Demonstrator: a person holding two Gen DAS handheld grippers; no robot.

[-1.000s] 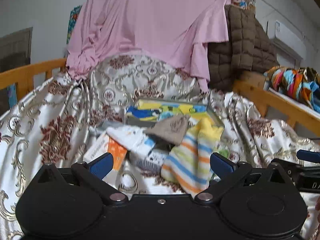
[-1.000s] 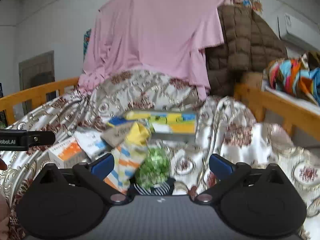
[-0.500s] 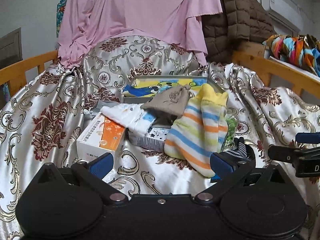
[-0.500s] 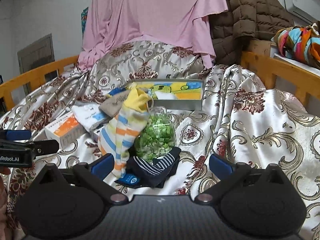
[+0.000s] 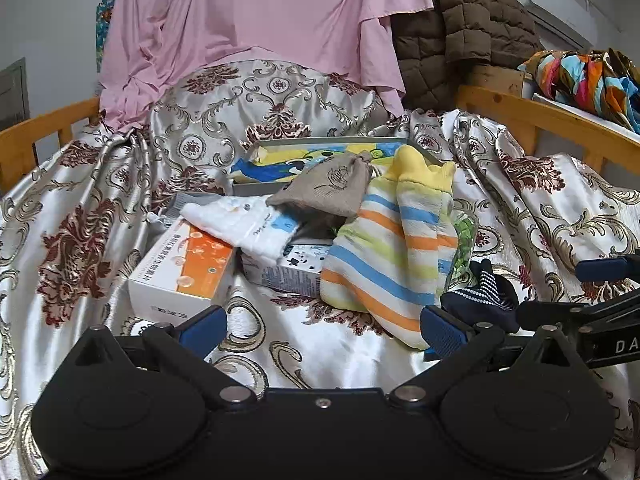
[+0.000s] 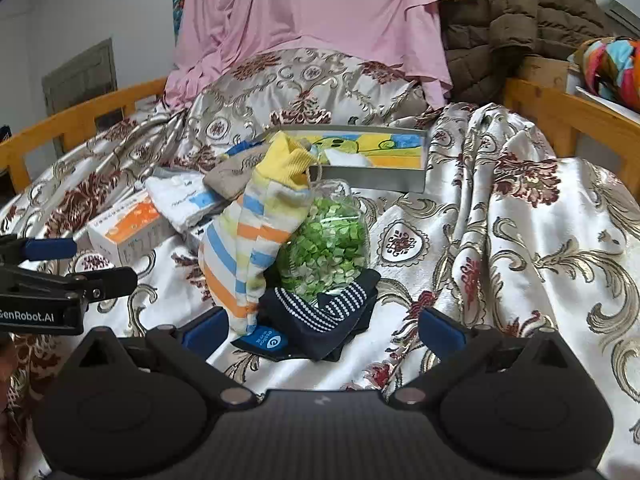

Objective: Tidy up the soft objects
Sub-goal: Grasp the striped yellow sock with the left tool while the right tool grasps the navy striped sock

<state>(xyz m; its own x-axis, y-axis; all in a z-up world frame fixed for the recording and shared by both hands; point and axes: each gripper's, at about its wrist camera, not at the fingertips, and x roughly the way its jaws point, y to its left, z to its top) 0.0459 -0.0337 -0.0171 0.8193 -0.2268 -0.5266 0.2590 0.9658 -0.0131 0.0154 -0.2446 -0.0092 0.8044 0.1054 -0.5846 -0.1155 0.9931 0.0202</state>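
A pile lies on the patterned bedspread (image 5: 80, 208). A striped yellow-cuffed sock (image 5: 392, 248) (image 6: 256, 232) leans over a jar of green pieces (image 6: 328, 244). A navy striped sock (image 6: 320, 320) (image 5: 484, 292) lies in front of the jar. A beige drawstring pouch (image 5: 332, 188) and a white cloth (image 5: 244, 224) rest on boxes. My left gripper (image 5: 320, 330) is open and empty, just short of the striped sock. My right gripper (image 6: 324, 330) is open, with the navy sock lying between its fingers.
An orange-and-white box (image 5: 184, 272), a small printed box (image 5: 288, 272) and a tray with a cartoon picture (image 6: 376, 156) sit in the pile. Wooden bed rails (image 5: 540, 120) run along both sides. A pink sheet (image 5: 260, 20) and brown quilted jacket (image 5: 460, 28) hang behind.
Both grippers have tilted down and moved toward the pile. The navy sock and the jar have come into closer view. Both grippers stay open.
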